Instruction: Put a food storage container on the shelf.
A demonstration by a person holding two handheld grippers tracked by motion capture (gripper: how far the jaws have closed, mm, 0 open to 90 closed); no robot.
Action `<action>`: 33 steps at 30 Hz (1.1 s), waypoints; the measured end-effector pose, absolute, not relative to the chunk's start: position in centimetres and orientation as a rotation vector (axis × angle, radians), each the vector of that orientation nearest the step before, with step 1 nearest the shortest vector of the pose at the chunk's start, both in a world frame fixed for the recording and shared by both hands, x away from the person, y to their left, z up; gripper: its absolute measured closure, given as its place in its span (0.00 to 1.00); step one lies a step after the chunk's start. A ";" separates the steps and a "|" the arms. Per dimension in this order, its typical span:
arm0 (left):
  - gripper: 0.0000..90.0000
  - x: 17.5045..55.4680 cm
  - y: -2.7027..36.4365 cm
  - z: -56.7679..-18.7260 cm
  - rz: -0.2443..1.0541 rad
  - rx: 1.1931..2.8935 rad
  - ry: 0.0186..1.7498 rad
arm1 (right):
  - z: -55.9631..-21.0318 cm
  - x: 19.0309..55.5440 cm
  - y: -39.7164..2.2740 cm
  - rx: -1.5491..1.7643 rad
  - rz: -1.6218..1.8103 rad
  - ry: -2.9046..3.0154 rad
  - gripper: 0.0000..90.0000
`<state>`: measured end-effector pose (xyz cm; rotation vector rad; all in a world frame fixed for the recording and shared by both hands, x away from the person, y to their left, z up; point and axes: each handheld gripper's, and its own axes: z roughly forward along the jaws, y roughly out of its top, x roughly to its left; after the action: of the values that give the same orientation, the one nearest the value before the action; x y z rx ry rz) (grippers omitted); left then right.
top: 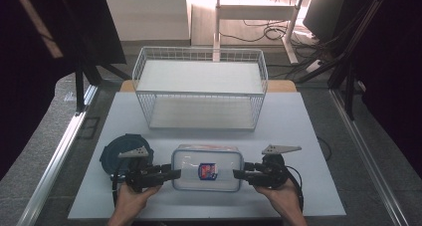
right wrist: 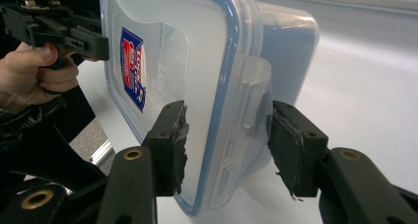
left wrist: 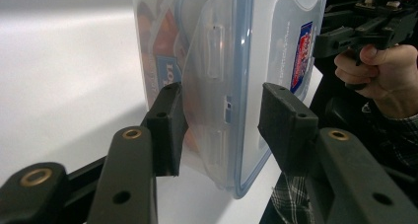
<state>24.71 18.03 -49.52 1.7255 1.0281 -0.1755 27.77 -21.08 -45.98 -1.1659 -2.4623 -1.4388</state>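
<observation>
Grey floor and dark frame rails surround a pale surface (top: 298, 136), with a white wire basket (top: 200, 86) standing toward twelve o'clock and a dark round lid (top: 112, 154) lying at about eight o'clock. Near the front edge, at six o'clock, a clear plastic food box (top: 207, 168) with a blue-rimmed snap lid and a red and blue sticker sits flat. The left tongs (top: 176, 173) meet the box at its nine o'clock end and the right tongs (top: 237, 174) at its three o'clock end, each held in a hand. In both gripper views the black pads straddle the side latch flap, one pad above the lid and one below the body, very close to the plastic; the lower pad seems to touch, but I cannot tell whether either pair presses firmly or just brackets the flap. The box looks light and fairly stiff, though the thin walls and the hinged flaps would flex under a hard squeeze. Its smooth plastic is likely slippery against worn pads, and the right pads (right wrist: 288, 150) look frayed. Something orange shows inside, so some weight may shift. The best hold seems to be the thick lid rim beside each latch, both ends at once and kept level.
</observation>
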 end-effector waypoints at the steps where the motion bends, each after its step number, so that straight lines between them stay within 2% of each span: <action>1: 0.59 24.8 18.1 -49.3 -0.171 1.724 1.026 | -46.0 27.8 -21.1 -1.166 -1.439 -2.462 0.56; 18: 0.59 27.5 19.2 -44.6 -0.098 1.710 0.998 | -41.3 30.9 -20.1 -1.128 -1.575 -2.463 0.56; 33: 0.59 31.1 20.1 -38.3 -0.019 1.700 0.973 | -36.2 34.6 -19.3 -1.102 -1.666 -2.443 0.56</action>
<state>31.14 20.08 -38.33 1.7002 0.9733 -0.0193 34.64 -19.27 -36.15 -1.1018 -2.4432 -1.6659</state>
